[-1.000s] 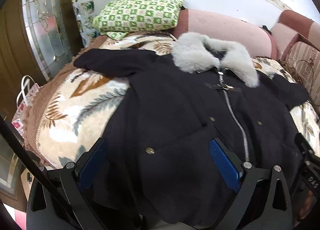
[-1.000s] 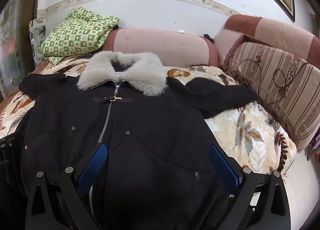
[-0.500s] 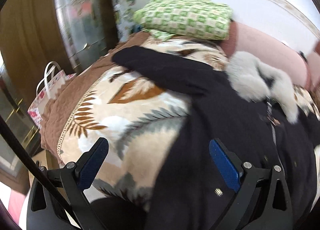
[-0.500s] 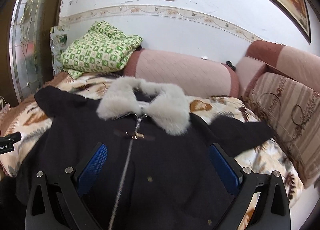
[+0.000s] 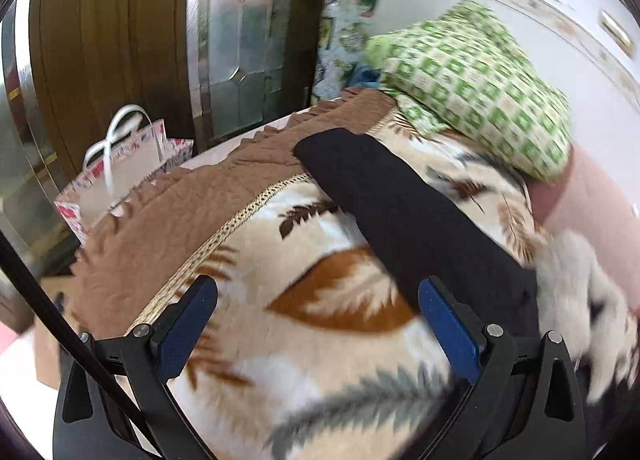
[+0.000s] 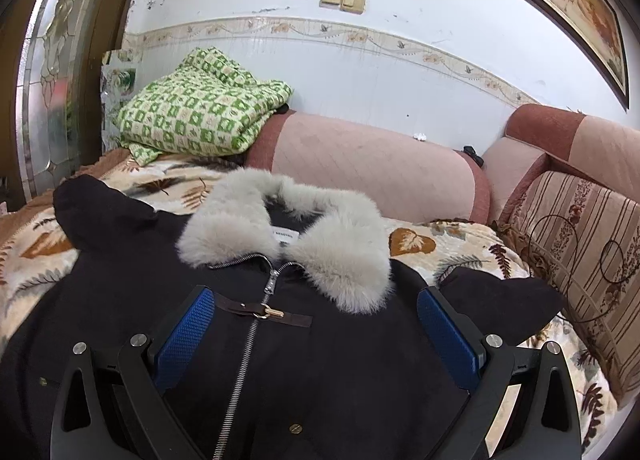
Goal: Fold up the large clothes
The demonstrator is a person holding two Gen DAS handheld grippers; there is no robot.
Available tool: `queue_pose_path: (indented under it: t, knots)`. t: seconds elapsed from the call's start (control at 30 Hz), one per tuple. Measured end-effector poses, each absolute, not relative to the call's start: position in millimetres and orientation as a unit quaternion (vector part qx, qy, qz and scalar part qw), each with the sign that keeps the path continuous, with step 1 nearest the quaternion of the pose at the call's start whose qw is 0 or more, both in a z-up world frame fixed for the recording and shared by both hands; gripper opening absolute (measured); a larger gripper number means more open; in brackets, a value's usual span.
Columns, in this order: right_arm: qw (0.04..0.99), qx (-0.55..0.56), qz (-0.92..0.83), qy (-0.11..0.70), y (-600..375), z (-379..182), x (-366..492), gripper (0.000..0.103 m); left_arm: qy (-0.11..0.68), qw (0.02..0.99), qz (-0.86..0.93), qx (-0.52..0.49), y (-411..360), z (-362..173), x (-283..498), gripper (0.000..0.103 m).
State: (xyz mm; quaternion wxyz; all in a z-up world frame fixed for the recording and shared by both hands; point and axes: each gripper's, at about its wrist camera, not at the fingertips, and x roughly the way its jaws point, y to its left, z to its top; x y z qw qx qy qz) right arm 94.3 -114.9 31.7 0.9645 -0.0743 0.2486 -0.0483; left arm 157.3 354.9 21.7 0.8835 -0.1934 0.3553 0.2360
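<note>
Leaf-patterned fleece in cream, rust and grey covers the sofa seat as a blanket [image 6: 460, 256], with a brown quilted cover [image 5: 168, 216] seen beyond its braided edge in the left wrist view. On this blanket a black coat [image 6: 340, 372] is spread front side up, zipped, its sleeves extended to either side. The left sleeve [image 5: 404, 216] is laid diagonally across the blanket towards the brown cover; the other sleeve [image 6: 504, 296] points towards a striped cushion [image 6: 580, 252]. A pink backrest [image 6: 368, 164] is seen behind the coat, and a folded green checked cloth [image 6: 200, 116] is propped on the sofa's far left end. A pale grey fur collar [image 6: 288, 236] is spread open at the neck of the coat, with a zip [image 6: 252, 336] and a small brown strap with a gold clasp [image 6: 264, 312] below it. A paper gift bag [image 5: 120, 172] is seen beside the sofa.

The right gripper [image 6: 316, 332] is held over the chest of the coat, its jaws spread wide and nothing gripped. The left gripper [image 5: 316, 332] is held over bare blanket just beside the left sleeve, jaws likewise spread wide and empty; contact with the fabric cannot be judged.
</note>
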Motion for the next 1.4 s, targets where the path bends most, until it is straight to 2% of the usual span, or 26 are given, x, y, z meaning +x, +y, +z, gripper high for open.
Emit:
queue_pose_path:
  t: [0.27,0.53,0.77,0.8,0.83,0.9,0.97,1.03,1.17,1.3,1.4]
  knots:
    - [0.953,-0.075,-0.072,0.286,-137.3,-5.8,118.1,0.102,0.346,0.849,0.264,-0.300,418.5,-23.6,224.8,0.100]
    - [0.944,-0.080,-0.072,0.311,-138.1,-22.3,128.7,0.102,0.377,0.809,0.205,-0.402,464.5,-76.5,294.3,0.090]
    - [0.937,-0.144,-0.054,0.315,-118.5,-37.5,130.2,0.102,0.403,0.814,0.197,-0.370,466.8,-77.3,349.1,0.089]
    - [0.936,-0.151,-0.052,0.314,-116.6,-38.9,130.0,0.102,0.411,0.813,0.208,-0.355,463.5,-76.6,355.3,0.078]
    - [0.935,-0.154,-0.052,0.314,-115.8,-39.5,130.4,0.102,0.418,0.814,0.220,-0.339,459.8,-74.9,359.4,0.056]
    - [0.934,-0.160,-0.051,0.314,-114.6,-40.6,130.4,0.102,0.433,0.814,0.225,-0.314,452.2,-68.9,365.3,0.024]
    - [0.935,-0.163,-0.053,0.312,-114.9,-40.3,129.2,0.102,0.434,0.819,0.240,-0.289,444.5,-54.3,362.6,0.014]
    - [0.935,-0.164,-0.057,0.310,-116.1,-38.8,128.7,0.102,0.423,0.829,0.250,-0.267,432.7,-31.4,354.4,0.010]
    - [0.939,-0.161,-0.072,0.295,-118.5,-31.2,123.4,0.102,0.395,0.860,0.230,-0.226,394.9,19.9,338.3,0.008]
    - [0.948,-0.132,-0.074,0.279,-127.1,-15.7,116.7,0.102,0.367,0.895,0.170,-0.185,330.1,71.9,317.4,0.007]
    - [0.955,-0.071,-0.078,0.279,-149.8,-0.5,115.4,0.102,0.350,0.919,0.108,-0.148,263.2,101.1,296.5,0.003]
